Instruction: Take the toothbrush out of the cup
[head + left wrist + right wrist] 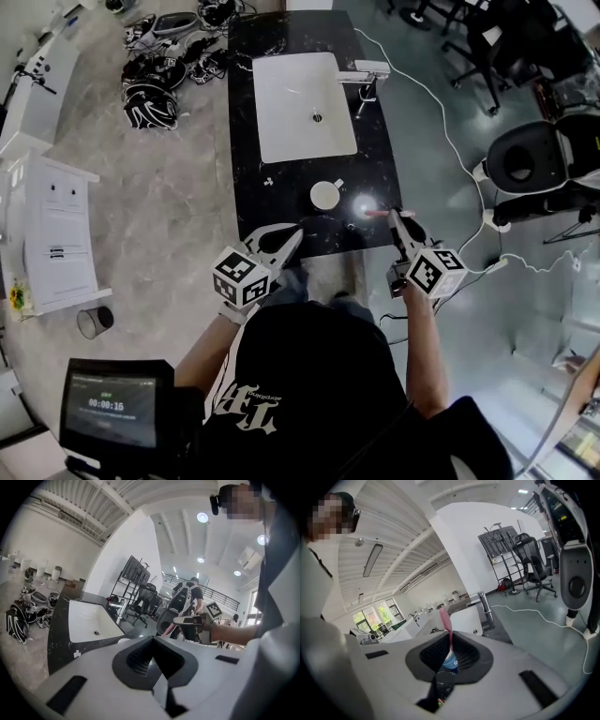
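**Toothbrush is out of the cup, so what's left?**

The main step looks basically done here. The right tongs (395, 217) are clamped on the pink toothbrush (375, 214). In the right gripper view you can see the pink handle poking up from between the two jaws, with a blue-and-white bit of it down in the pinch. The brush is up in the air off to the right of the white cup (325, 195), clear of it and not touching, over the right-hand part of the black worktop (246, 112).

The cup sits upright on the worktop just in front of the white sink (300, 103). I can't see anything sticking out of it from the head view.

The left tongs (294, 236) are doing nothing. The jaws are pressed together with nothing between them, and they hover at the near edge of the worktop, left of the cup.

My read is that extraction is finished and what remains is parking the brush somewhere. The next move probably calls for bringing the right tongs down to a bare patch of worktop beside the cup, getting the brush low and fairly flat, then easing the jaws apart so it doesn't roll or bounce. The spot it's over is close to the right edge, so I'd aim a little inward.
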`<state>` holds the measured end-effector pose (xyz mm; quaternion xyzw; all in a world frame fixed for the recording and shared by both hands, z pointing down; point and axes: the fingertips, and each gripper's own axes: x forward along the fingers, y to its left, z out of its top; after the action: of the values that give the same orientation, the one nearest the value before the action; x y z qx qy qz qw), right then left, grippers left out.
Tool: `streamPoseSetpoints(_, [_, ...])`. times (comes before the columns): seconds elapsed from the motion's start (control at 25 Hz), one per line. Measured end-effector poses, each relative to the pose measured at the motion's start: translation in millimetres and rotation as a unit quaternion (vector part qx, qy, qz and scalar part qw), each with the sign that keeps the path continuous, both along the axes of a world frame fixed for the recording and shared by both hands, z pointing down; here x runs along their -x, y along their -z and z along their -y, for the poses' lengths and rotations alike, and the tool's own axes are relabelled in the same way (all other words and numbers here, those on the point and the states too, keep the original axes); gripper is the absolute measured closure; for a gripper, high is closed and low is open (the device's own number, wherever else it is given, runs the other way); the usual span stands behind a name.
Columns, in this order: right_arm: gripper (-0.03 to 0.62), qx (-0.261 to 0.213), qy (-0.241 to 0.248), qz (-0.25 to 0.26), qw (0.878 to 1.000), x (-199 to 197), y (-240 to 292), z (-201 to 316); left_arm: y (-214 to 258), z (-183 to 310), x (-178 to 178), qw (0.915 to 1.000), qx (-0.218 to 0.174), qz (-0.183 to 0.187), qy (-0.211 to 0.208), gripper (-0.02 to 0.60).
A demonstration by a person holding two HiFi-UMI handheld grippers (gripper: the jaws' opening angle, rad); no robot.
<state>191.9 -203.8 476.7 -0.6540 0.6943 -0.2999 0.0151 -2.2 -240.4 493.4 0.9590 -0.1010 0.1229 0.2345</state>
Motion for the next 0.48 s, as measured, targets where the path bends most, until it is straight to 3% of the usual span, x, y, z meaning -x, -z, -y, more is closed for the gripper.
streamPoseSetpoints(0.2, [0.588,-0.015,0.032,-0.007,0.999,8,5,-35,6,-40,-6,0.9998,-0.012,0.002,0.015,0.577])
streamPoseSetpoints(0.48, [0.588,-0.014,0.095,-0.015,0.995,20,-11,-133,-5,-139,-31,0.9995,-0.016,0.011,0.024,0.577])
